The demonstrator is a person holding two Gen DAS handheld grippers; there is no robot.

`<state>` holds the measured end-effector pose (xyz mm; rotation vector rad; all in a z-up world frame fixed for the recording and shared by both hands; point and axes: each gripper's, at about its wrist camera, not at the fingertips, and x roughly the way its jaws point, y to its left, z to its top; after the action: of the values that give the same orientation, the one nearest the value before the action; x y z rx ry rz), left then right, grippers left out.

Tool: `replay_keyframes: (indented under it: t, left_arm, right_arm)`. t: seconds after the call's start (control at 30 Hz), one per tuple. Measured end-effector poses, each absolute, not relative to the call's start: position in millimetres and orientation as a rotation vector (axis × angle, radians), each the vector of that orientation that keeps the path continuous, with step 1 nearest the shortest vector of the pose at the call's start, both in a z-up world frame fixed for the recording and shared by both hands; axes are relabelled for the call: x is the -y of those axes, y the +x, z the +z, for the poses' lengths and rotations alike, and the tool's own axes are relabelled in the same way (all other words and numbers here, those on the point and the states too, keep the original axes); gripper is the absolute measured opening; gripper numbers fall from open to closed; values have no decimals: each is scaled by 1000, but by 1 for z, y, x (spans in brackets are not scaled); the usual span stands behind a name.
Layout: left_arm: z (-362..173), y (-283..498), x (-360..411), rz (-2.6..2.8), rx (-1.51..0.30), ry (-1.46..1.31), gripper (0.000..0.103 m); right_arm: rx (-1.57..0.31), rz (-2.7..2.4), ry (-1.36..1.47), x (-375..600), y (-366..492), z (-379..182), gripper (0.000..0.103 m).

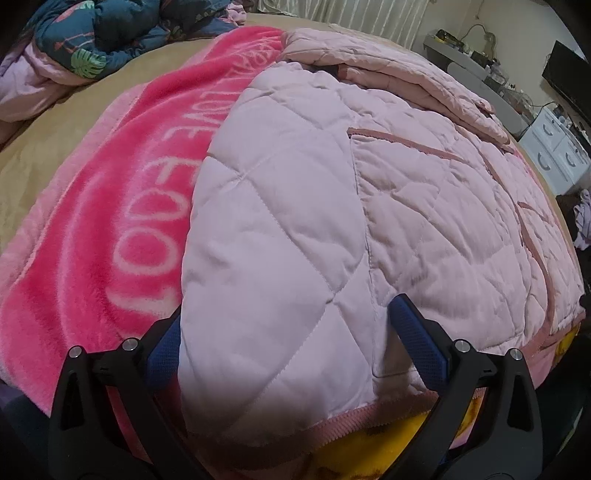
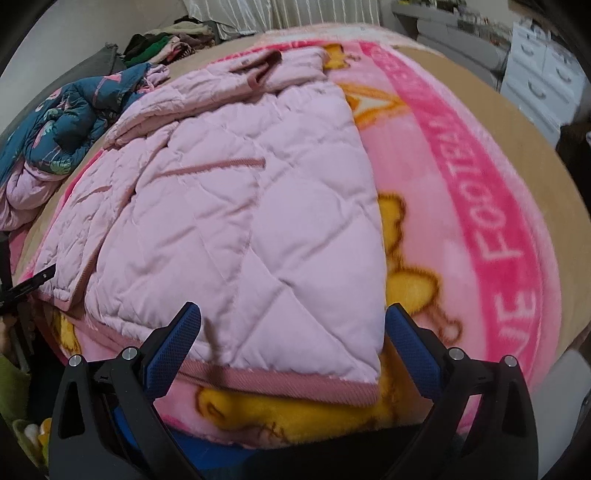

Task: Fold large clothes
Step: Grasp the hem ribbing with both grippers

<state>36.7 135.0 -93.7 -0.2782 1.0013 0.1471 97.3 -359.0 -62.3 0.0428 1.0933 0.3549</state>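
Left wrist view: the left gripper has its two blue-padded fingers spread wide apart, straddling the near hem of a pale pink quilted jacket; the jacket's fabric bulges up between them, hiding most of the left finger, and nothing is clamped. The jacket lies flat and partly folded on a bright pink fleece blanket, with a darker pink ribbed hem along its near edge and thin pink pocket trims across the front. White letters run along the blanket's pink band; they appear reversed and only fragments such as "LOVE" can be made out. Farther back on the bed sits a crumpled dark blue garment printed with leaves and flamingos. Right wrist view: the right gripper is likewise wide open, its fingers on either side of the jacket's near right corner, gripping nothing. The blanket here shows yellow cartoon figures and a pink border with white capital letters, too distorted to read fully. White drawers stand beyond the bed.
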Motion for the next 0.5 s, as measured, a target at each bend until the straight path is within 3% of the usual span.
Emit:
replay_keyframes:
  t: [0.17, 0.43, 0.5]
  left_arm:
    - [-94, 37, -135, 145, -997, -277, 95]
    - [-92, 37, -134, 148, -987, -269, 95]
    - [-91, 36, -133, 149, -985, -263, 95]
  right_arm:
    - [-1196, 388, 88, 358, 102, -76, 99]
    - [-1210, 399, 28, 345, 100, -80, 99]
    - [-1194, 419, 25, 343, 97, -77, 90]
